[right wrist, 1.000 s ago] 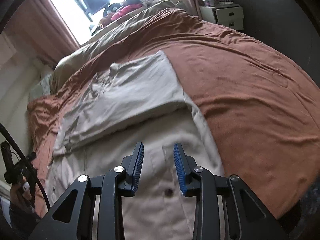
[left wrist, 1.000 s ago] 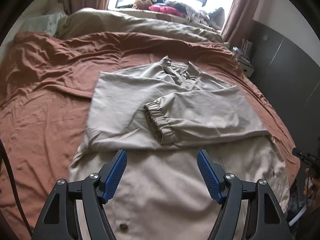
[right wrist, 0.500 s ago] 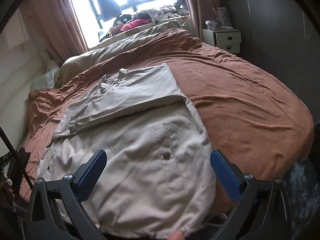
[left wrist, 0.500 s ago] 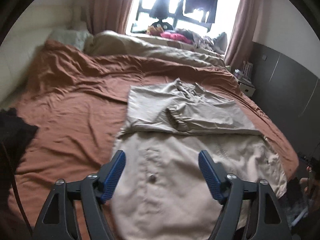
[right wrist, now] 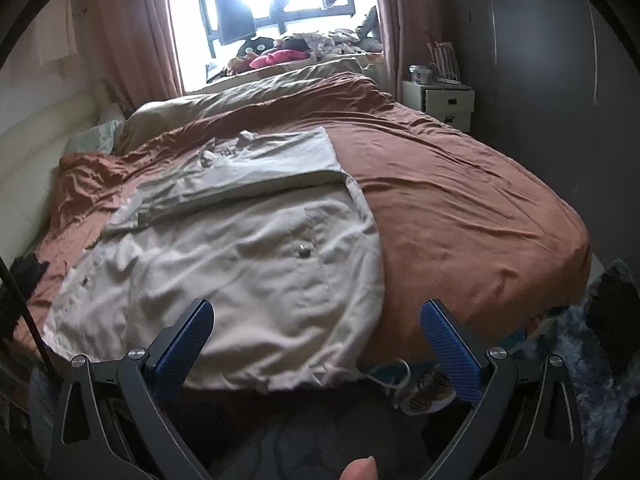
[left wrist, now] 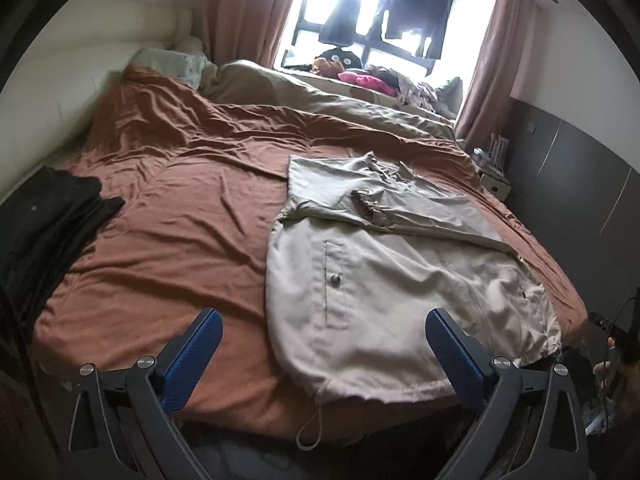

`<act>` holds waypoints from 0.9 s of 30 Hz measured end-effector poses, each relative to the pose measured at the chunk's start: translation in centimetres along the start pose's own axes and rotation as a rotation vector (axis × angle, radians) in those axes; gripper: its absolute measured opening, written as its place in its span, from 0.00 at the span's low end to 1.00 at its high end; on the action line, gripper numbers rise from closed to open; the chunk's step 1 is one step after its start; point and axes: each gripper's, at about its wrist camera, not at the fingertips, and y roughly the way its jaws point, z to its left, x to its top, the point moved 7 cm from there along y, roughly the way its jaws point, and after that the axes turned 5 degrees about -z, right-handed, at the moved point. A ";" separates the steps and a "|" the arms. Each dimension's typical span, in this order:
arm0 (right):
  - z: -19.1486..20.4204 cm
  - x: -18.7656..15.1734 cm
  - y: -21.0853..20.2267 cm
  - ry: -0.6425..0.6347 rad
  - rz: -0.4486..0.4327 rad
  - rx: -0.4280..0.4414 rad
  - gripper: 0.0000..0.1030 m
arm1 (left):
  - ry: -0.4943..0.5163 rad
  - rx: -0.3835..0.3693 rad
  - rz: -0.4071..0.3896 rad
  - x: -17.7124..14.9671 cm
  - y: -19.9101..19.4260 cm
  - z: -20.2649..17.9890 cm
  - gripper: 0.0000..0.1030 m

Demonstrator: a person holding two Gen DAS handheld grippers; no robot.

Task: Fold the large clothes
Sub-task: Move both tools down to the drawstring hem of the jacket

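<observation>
A large beige jacket (left wrist: 392,280) lies flat on the brown bed sheet (left wrist: 180,208), collar far, hem at the near bed edge, with both sleeves (left wrist: 420,212) folded across its chest. It also shows in the right wrist view (right wrist: 240,264). My left gripper (left wrist: 320,340) is open and empty, held back above the hem's left part. My right gripper (right wrist: 316,332) is open and empty, held back above the hem's right corner. A drawstring (left wrist: 314,428) hangs off the hem.
Dark folded clothes (left wrist: 44,224) lie on the bed's left side. A beige duvet (left wrist: 340,104) is bunched at the far side below the window. A white nightstand (right wrist: 438,102) and a dark wall (right wrist: 540,80) stand right of the bed. The sheet (right wrist: 460,208) continues right of the jacket.
Both grippers pulled back from above the jacket to the bed's near edge. The right gripper went from nearly shut to wide open. The left stayed open.
</observation>
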 end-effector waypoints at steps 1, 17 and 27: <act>0.0 -0.4 0.0 0.002 0.005 0.009 1.00 | -0.007 -0.006 -0.001 -0.5 -0.2 0.2 1.00; -3.5 -5.7 3.1 0.190 0.126 0.111 1.00 | -0.139 -0.070 0.150 -7.4 3.5 3.1 0.98; -5.7 -6.2 5.4 0.314 0.150 0.204 0.77 | -0.164 -0.106 0.257 -8.4 9.1 2.7 0.75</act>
